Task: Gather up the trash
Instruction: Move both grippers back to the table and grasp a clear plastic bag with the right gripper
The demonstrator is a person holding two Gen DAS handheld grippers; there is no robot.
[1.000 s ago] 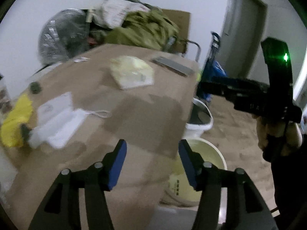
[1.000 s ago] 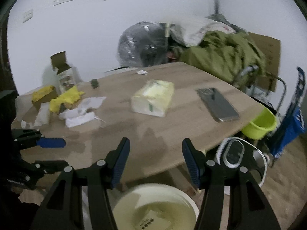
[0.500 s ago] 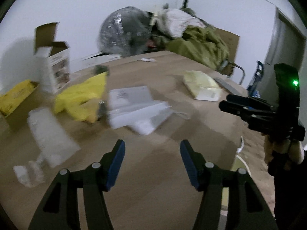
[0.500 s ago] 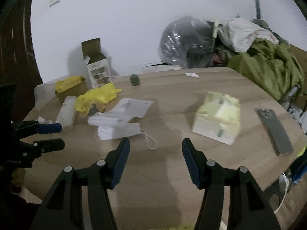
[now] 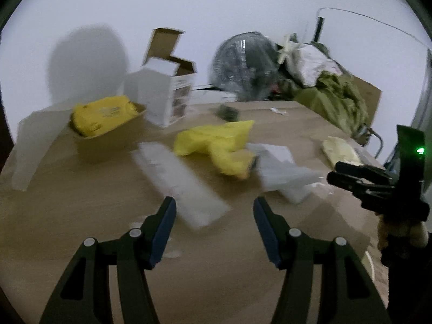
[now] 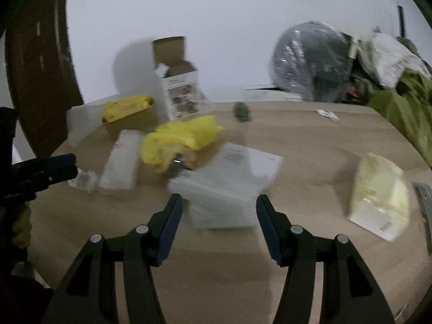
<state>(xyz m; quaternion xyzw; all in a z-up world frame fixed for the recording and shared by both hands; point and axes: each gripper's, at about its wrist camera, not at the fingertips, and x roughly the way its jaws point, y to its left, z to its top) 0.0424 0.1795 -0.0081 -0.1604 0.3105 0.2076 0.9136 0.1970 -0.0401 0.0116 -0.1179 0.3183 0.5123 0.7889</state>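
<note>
Trash lies on a wooden table. A clear plastic wrapper lies just ahead of my open, empty left gripper. A crumpled yellow bag sits behind it, with white paper and a white face mask to its right. In the right wrist view the white mask lies between the tips of my open, empty right gripper, with a white sheet and the yellow bag behind. The right gripper also shows at the right of the left wrist view.
An open white carton, a cardboard tray with a yellow pack, a fan and piled green cloth stand at the back. A pale tissue pack and a grey phone lie at the right.
Both grippers have swung left from the buckets on the floor and the table's right end to the trash on the table. Both stay open and empty.
</note>
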